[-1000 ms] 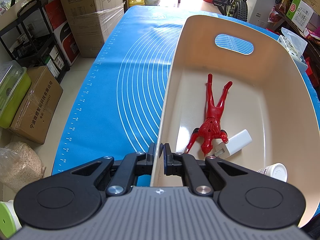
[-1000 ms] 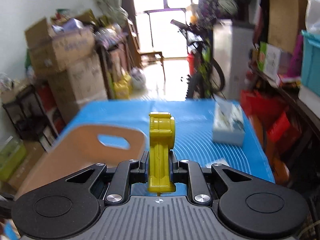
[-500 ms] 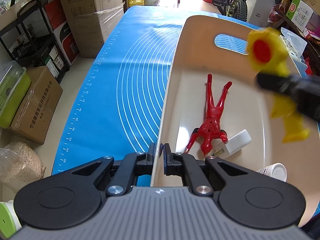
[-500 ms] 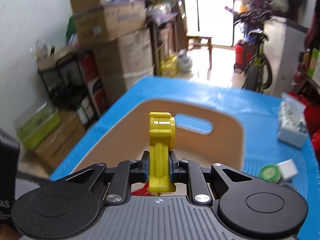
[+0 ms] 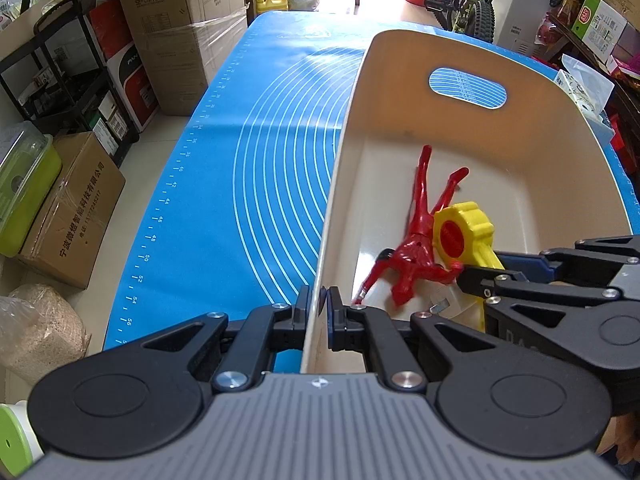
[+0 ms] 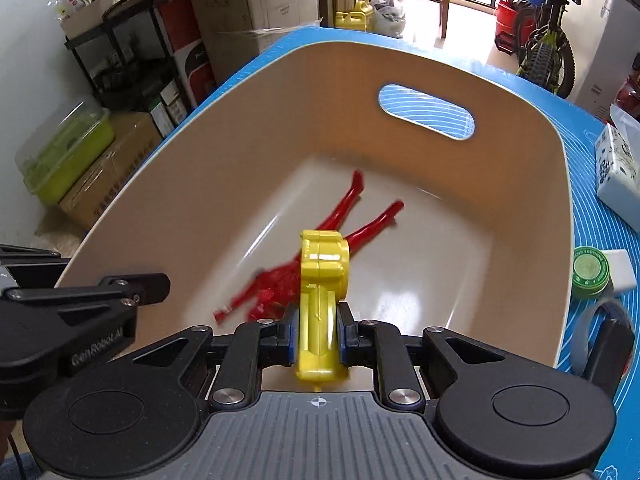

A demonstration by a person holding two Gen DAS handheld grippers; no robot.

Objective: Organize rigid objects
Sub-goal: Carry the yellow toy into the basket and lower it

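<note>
Left gripper point(image 5: 319, 312) pinching bin point(image 5: 540, 120) rim to steady it; right gripper point(image 6: 317, 336) jaws just easing open around yellow toy point(image 6: 322, 280) over the bin floor.

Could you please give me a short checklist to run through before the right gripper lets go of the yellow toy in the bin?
1. Yellow toy inside the bin walls: ok.
2. Right gripper fingers have just been opening, the toy still between them; whether the pads still press: cannot tell.
3. Landing spot free: not ok, the red figure lies right beside the toy.
4. Left gripper steadying the bin: ok, shut on its near rim.
5. Toy resting on the bin floor: cannot tell.
</note>
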